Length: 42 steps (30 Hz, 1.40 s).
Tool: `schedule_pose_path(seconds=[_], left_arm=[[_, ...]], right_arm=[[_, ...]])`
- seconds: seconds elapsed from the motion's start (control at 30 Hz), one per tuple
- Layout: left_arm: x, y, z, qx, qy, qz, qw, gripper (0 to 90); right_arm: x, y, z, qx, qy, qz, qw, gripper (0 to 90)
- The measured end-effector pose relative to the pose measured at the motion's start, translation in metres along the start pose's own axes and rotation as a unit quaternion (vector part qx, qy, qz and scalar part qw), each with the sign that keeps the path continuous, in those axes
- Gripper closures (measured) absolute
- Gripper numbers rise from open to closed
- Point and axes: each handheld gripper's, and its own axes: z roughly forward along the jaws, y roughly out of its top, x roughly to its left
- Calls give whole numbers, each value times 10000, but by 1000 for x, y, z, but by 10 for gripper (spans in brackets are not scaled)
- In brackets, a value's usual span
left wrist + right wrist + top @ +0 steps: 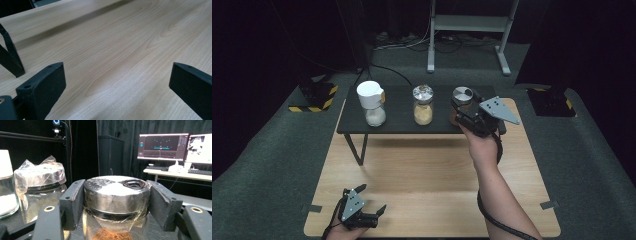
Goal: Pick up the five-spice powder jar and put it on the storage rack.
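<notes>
Three jars stand in a row on the low black shelf (397, 125) at the far side of the wooden table (432, 175): a white-capped jar (373, 104) of white grains at the left, a middle jar (423, 105) of pale yellow powder with its top wrapped in clear film, and the brown-powder jar (460, 102) at the right end. The right gripper (116, 197) is clamped on that last jar, one black jaw on each side of the metal lid (117, 192), pads flat against the rim where it meets the film-wrapped neck; the jar appears to sit on the shelf, not yet lifted. The left gripper (372, 202) rests low at the near left of the table, jaws wide apart and nothing between them but bare wood. Judgement: the step in hand is taking the brown-powder jar off the shelf. The grip sits high, on lid rather than glass, so the lift should go straight up and slowly, with the jar kept upright; any tilt would let the heavier glass body swing or slip on the slick film. The middle jar stands just beside it, so draw the jar toward the person rather than sideways. Hold the squeeze steady until it is set down.
</notes>
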Motion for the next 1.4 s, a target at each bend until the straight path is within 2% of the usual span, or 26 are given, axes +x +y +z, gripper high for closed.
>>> schedule_pose_path(seconds=[0.33,0.43,0.67,0.77,0.87,0.93,1.13,1.4], left_arm=[[0,0,0,4,-7,-1,10000,11],[0,0,0,-2,-14,-6,10000,11],[0,0,0,4,-16,5,10000,11],[0,0,0,6,-7,14,10000,11],[-1,0,0,7,-1,20,10000,11],[-1,0,0,18,-5,29,10000,11],[-1,0,0,29,3,47,10000,11],[-1,0,1,39,10,48,10000,11]], right_arm=[[1,1,0,61,-11,1,10000,331],[0,2,2,160,30,22,9999,275],[2,4,1,209,16,62,9998,160],[2,4,0,234,-84,52,9997,73],[2,5,-2,215,-79,67,9997,7],[3,5,-3,230,-21,47,9997,0],[8,5,-6,211,-43,-88,9997,0],[10,4,-13,216,-30,-105,9997,0]])
